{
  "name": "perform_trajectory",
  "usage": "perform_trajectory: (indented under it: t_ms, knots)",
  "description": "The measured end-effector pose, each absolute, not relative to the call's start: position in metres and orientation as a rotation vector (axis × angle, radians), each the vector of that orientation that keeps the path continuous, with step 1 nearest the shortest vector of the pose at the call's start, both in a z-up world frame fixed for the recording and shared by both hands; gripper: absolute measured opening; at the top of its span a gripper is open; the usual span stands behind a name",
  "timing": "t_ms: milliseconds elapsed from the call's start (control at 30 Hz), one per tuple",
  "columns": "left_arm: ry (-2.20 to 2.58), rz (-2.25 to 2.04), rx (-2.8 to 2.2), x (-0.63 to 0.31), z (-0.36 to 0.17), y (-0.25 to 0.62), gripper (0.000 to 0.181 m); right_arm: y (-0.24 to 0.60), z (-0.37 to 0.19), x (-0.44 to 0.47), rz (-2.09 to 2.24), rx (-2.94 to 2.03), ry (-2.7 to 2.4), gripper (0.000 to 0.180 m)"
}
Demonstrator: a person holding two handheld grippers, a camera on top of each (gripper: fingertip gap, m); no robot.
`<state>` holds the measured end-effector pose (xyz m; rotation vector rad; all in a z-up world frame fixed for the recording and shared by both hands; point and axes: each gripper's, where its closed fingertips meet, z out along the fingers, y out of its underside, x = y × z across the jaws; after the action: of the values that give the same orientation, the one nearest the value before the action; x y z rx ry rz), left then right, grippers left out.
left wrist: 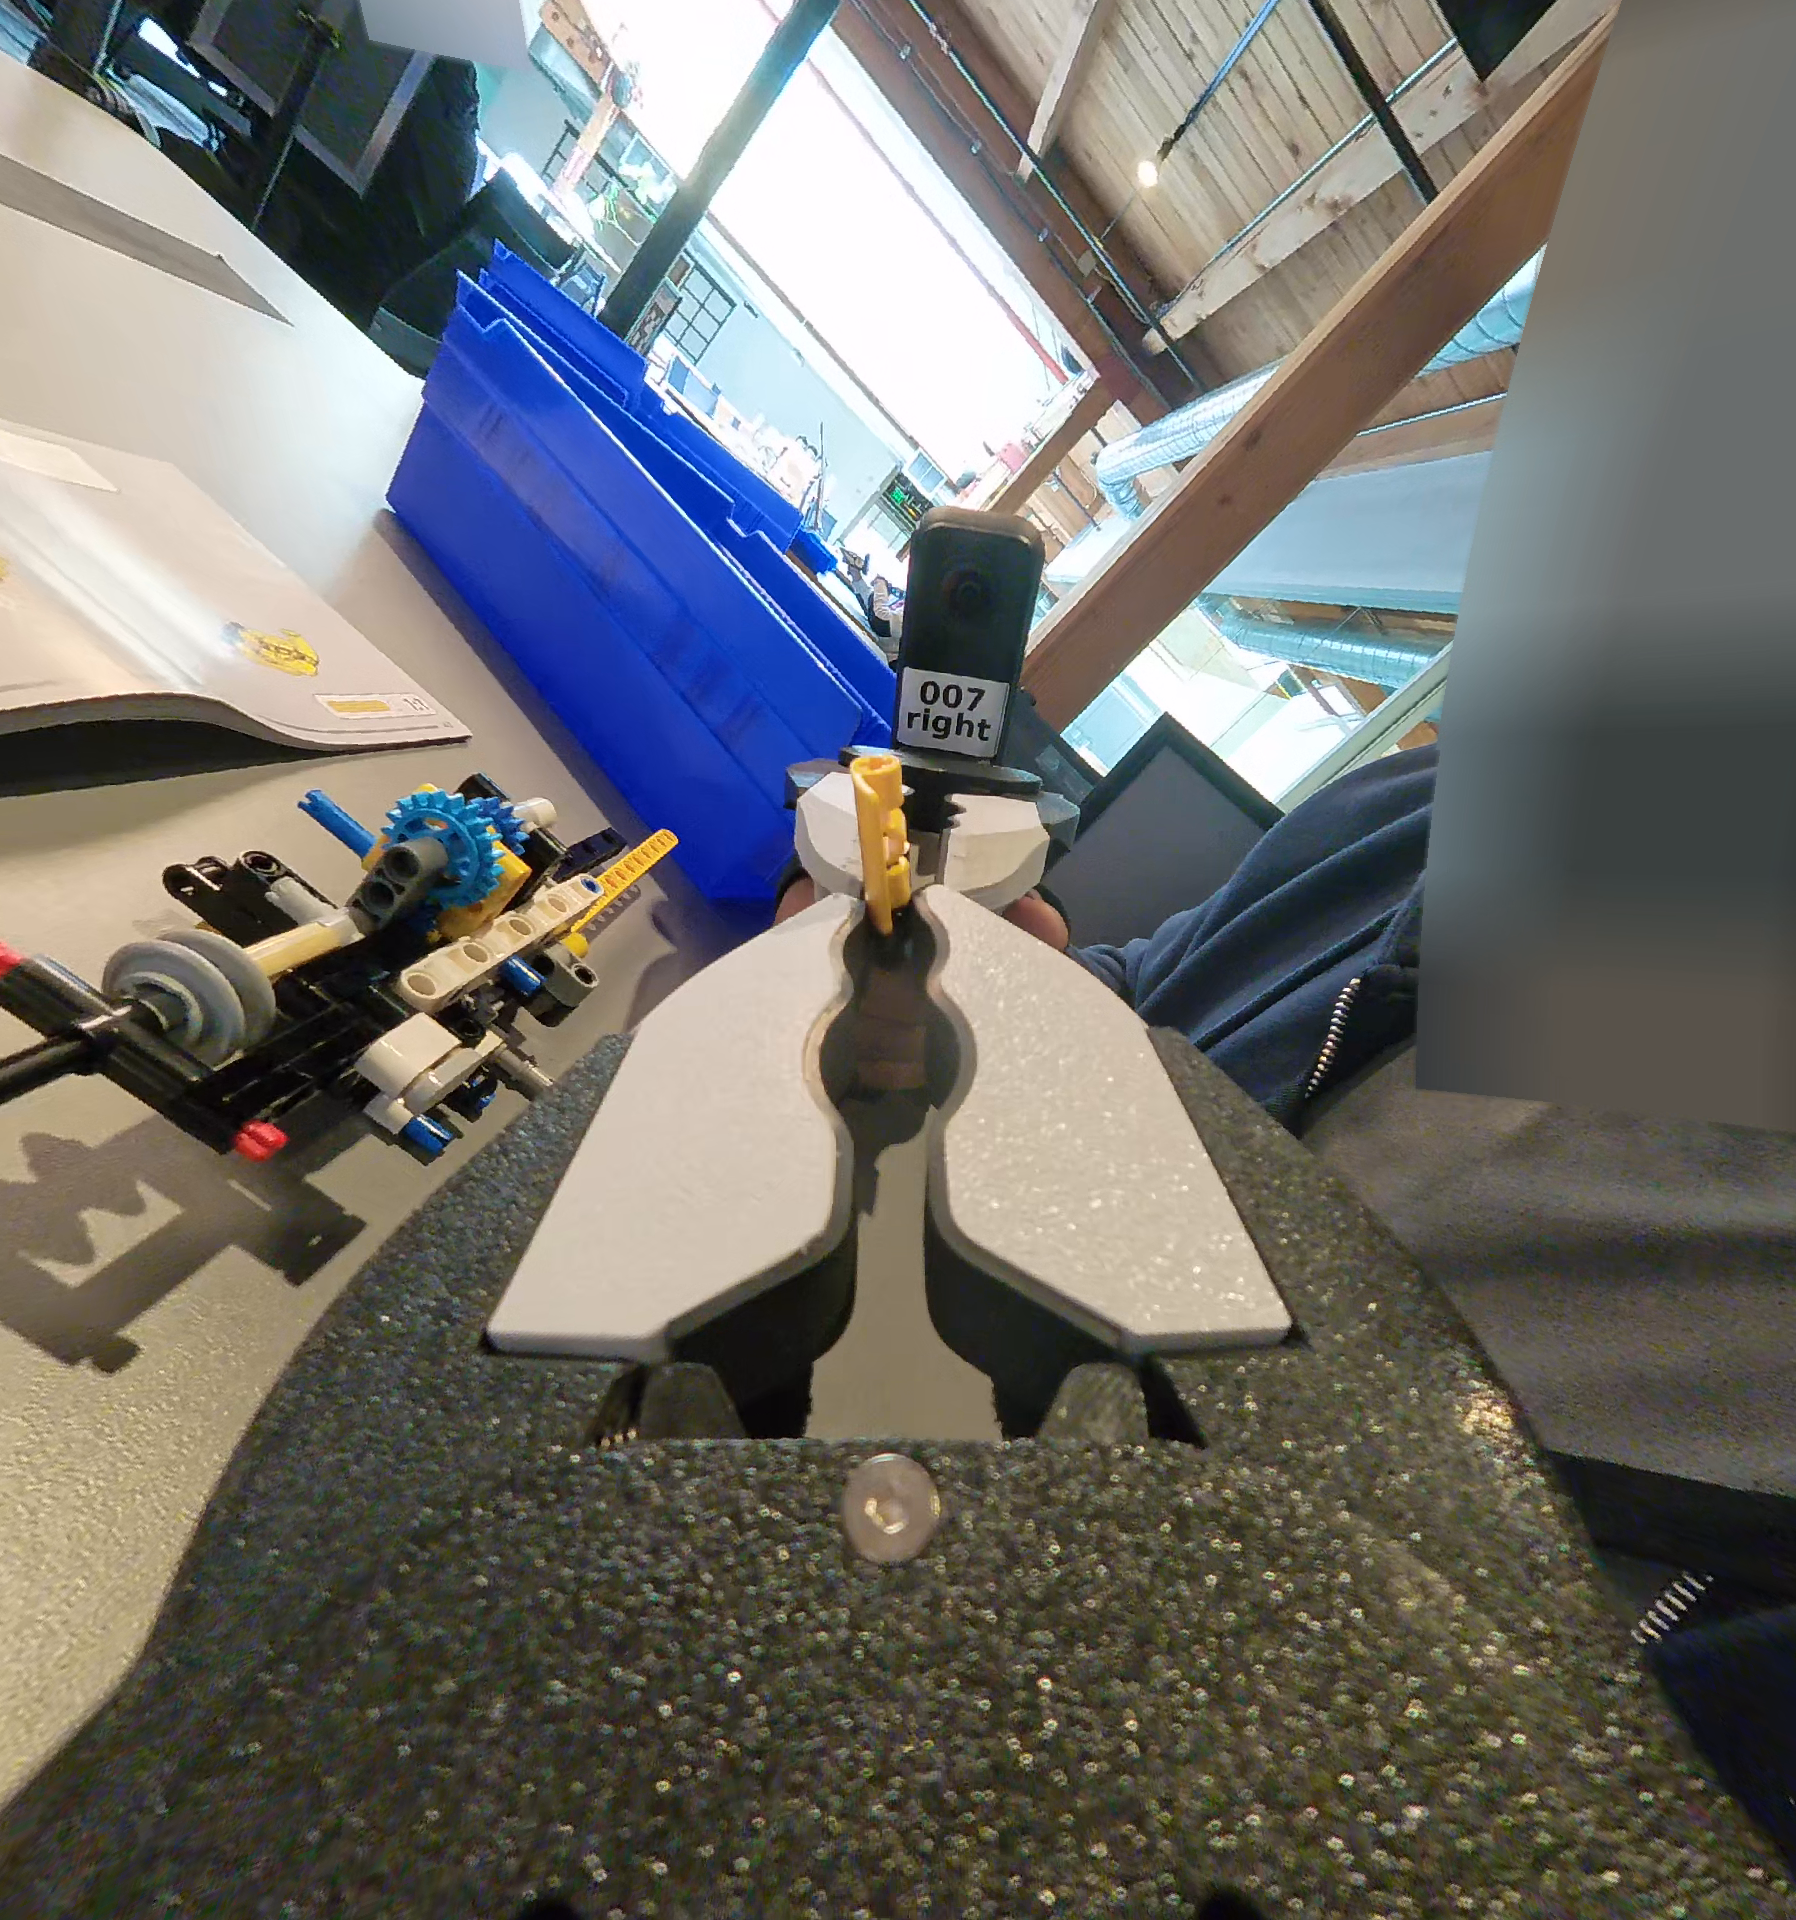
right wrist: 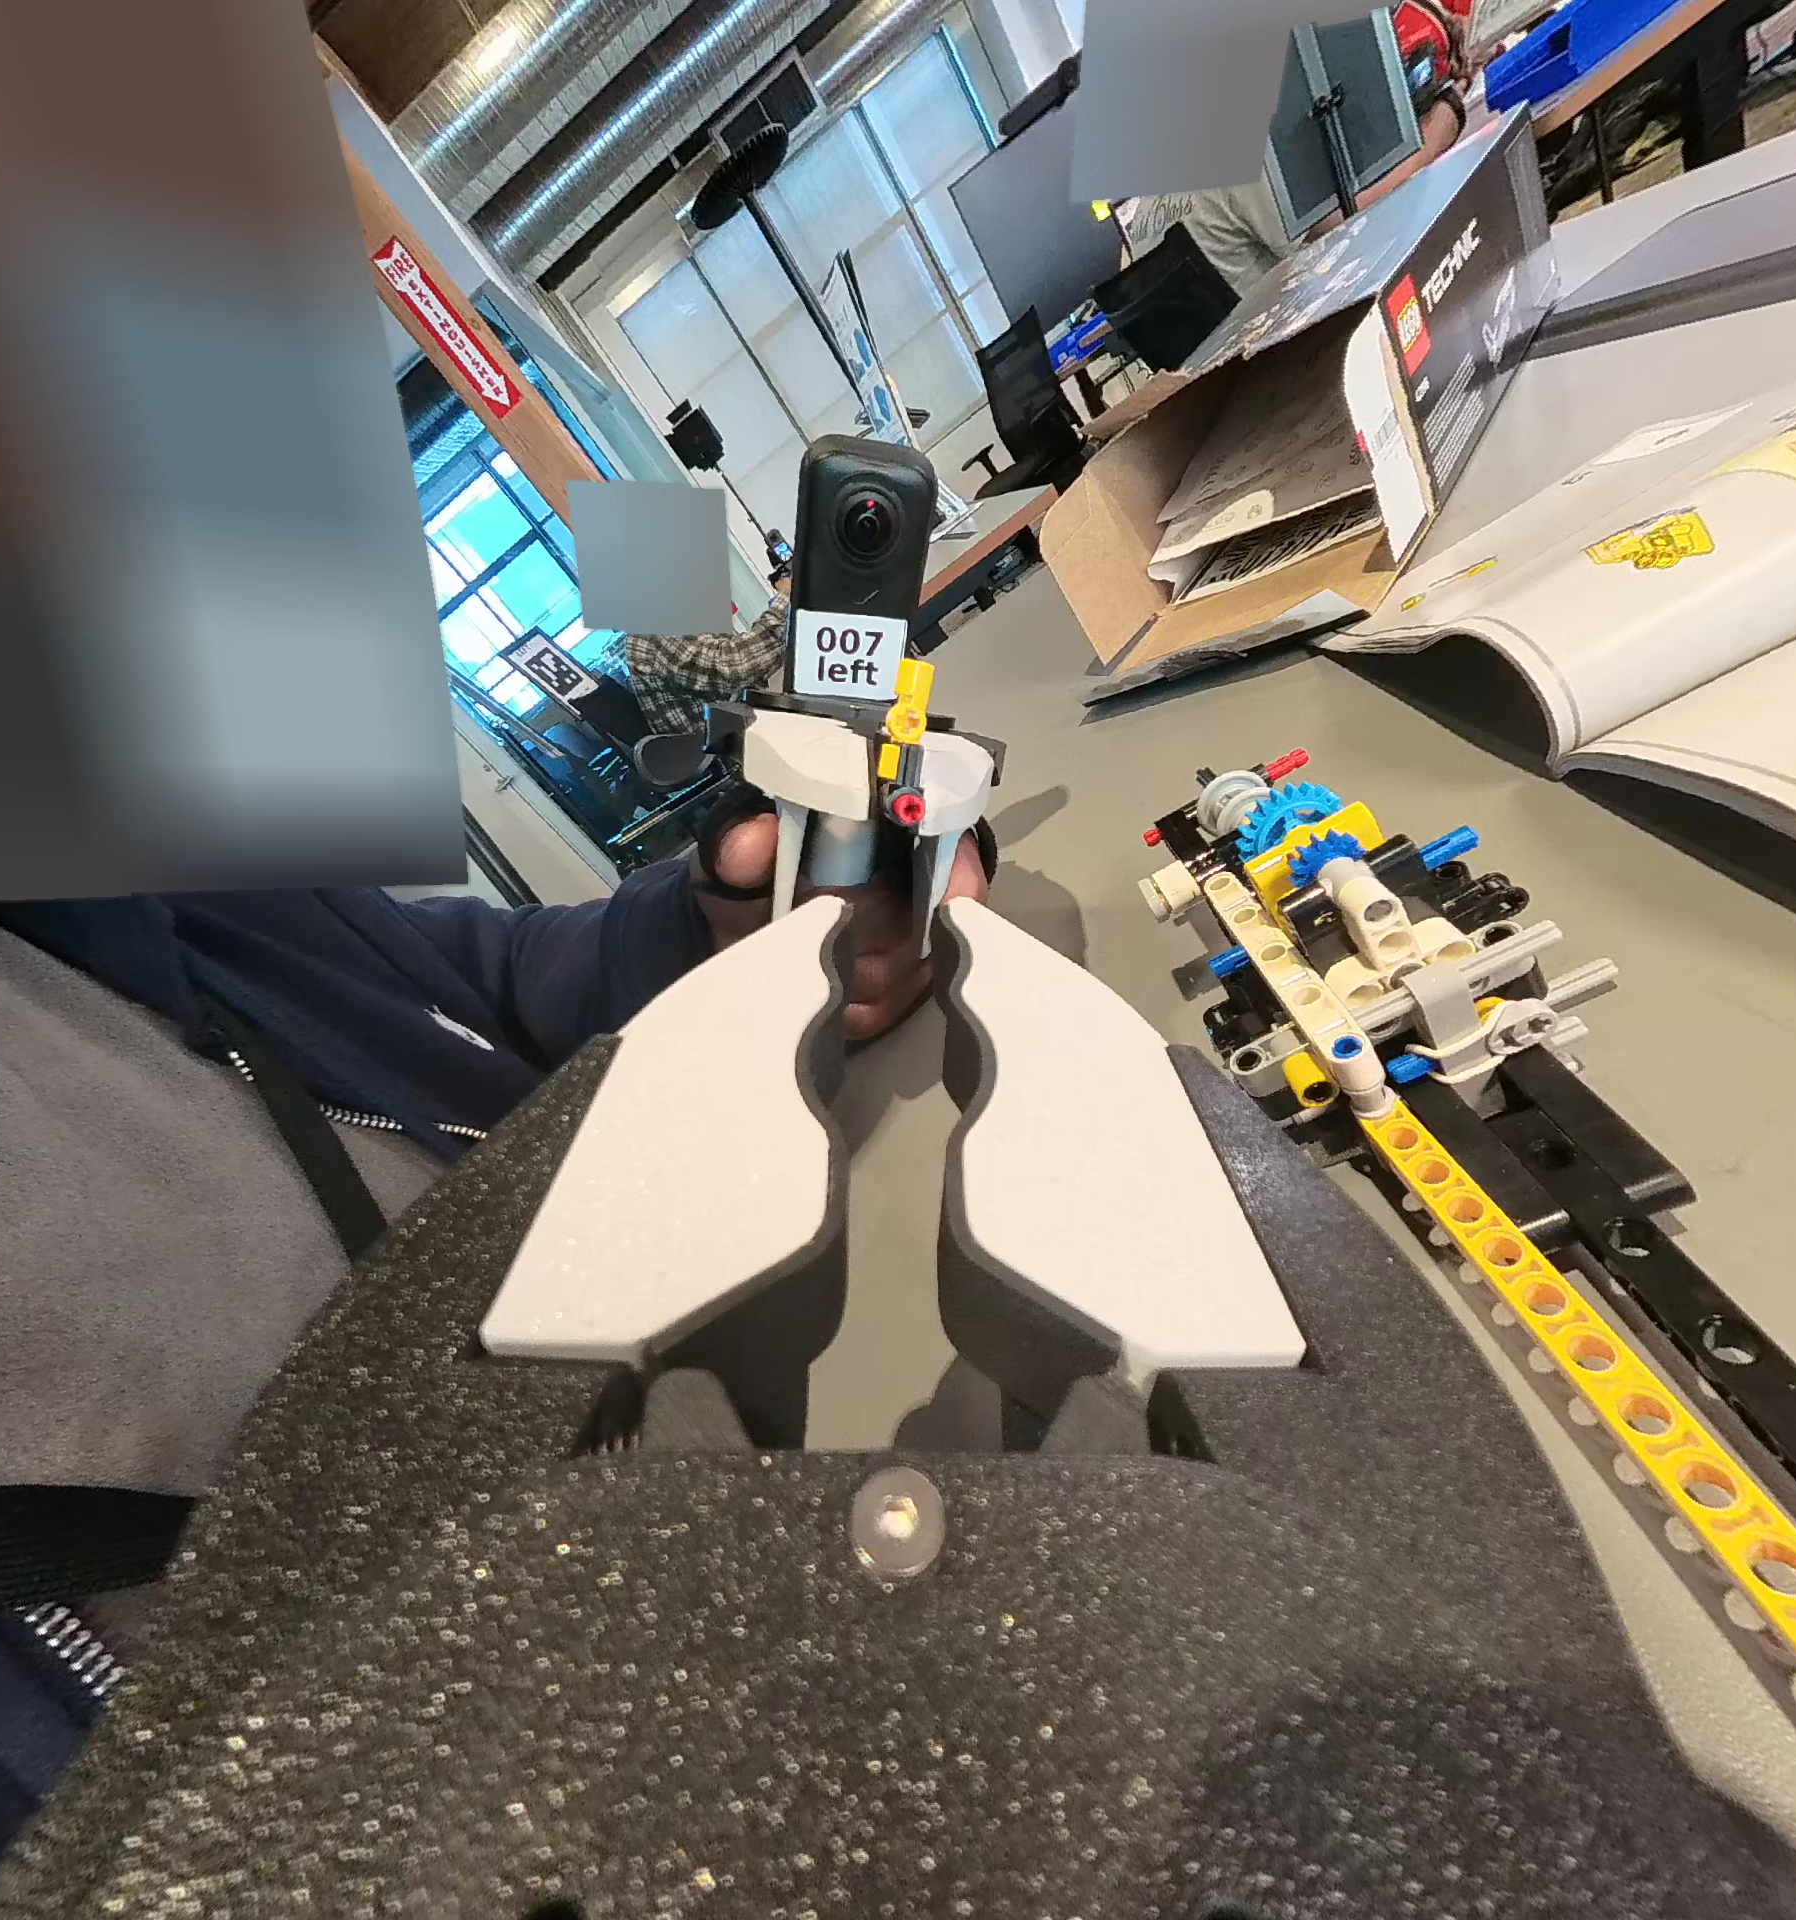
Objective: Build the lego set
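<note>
Left gripper pinches yellow piece — right gripper apart, empty.

Both grippers share a build: the left gripper has matt, finely grained pale plastic fingers on a rough, speckled black body, and so does the right gripper. The lego model is smooth, glossy plastic on a matt grey worktop. At the worktop's far edge sit a glossy blue plastic bin, a paper booklet and a raw cardboard box.
</note>
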<state>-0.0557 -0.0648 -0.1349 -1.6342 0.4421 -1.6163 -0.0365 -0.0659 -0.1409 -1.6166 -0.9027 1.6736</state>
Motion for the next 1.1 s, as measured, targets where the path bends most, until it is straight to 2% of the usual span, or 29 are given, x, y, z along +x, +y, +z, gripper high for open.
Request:
perform_trajectory:
  t_ms: [1100]
  knots:
    - [0.421, -1.55, -1.728, -0.058, -0.146, -0.058, 0.007, -0.061, -0.145, -0.037, 1.591, -1.644, -0.905, 0.014]
